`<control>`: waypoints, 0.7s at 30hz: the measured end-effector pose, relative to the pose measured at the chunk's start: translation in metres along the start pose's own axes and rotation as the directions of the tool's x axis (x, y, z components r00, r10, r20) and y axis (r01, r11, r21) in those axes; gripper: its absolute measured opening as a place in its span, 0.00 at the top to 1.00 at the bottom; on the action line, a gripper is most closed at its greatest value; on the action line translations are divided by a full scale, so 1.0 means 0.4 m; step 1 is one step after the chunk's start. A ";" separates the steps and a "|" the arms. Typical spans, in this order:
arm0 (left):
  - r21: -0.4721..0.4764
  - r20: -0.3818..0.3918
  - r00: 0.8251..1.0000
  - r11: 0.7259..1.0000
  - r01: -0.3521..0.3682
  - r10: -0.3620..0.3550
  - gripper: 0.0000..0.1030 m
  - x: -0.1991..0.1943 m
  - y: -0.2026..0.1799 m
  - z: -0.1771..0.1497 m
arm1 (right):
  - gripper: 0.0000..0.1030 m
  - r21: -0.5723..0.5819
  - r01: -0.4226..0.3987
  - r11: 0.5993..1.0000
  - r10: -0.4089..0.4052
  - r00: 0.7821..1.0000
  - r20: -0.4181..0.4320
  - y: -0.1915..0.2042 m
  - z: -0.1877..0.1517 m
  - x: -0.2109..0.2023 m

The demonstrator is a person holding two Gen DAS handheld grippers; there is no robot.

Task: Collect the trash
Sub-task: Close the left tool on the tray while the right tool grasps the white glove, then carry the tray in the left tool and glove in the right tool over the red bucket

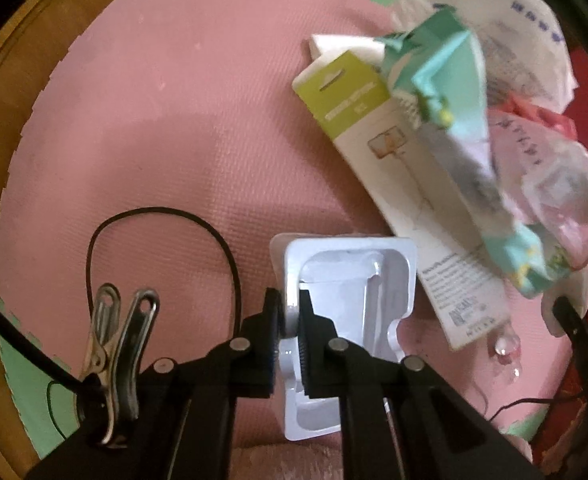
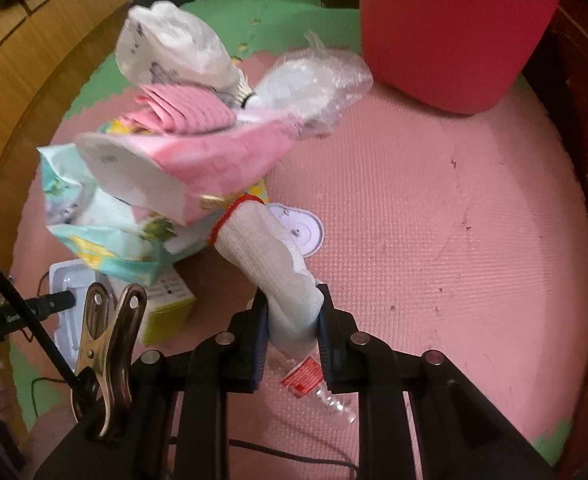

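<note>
Pink foam floor mat (image 1: 166,128) lies mostly free at left. Left gripper (image 1: 290,316) pinches the white moulded plastic tray (image 1: 358,280) by its rim. Right gripper (image 2: 292,316) clamps a white knitted sock (image 2: 270,256), perhaps tied to the blurred wrapper bundle (image 2: 182,168).

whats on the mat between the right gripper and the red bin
Nothing: in the right wrist view only bare pink mat lies between the right gripper and the red bin.

Both tongs (image 1: 290,320) (image 2: 292,320) clamped, pointing down
</note>
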State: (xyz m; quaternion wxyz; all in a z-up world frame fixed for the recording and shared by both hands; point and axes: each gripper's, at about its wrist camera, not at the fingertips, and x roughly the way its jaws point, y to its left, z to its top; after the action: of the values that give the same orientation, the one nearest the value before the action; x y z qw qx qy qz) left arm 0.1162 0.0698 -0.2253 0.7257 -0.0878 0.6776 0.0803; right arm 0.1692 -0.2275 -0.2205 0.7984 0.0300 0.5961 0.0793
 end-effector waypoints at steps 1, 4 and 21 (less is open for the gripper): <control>0.003 0.004 1.000 1.000 0.004 -0.004 0.92 -0.017 0.000 0.006 | 0.79 0.002 -0.002 1.000 0.002 1.000 0.004 0.006 0.003 -0.013; 0.011 0.021 1.000 1.000 0.019 -0.020 0.92 -0.070 -0.017 0.010 | 0.79 0.011 -0.011 1.000 0.011 1.000 0.026 0.016 -0.002 -0.056; 0.183 0.185 0.969 0.975 0.130 -0.164 0.92 -0.452 -0.159 0.026 | 0.79 0.097 -0.108 0.989 0.092 0.984 0.154 -0.032 0.058 -0.368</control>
State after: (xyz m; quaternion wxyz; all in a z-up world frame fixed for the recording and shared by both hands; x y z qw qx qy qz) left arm 0.1290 0.0109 -0.0430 0.7985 -0.0675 0.5977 -0.0232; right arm 0.1517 -0.2628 -0.0763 0.8331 0.1077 0.5358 0.0855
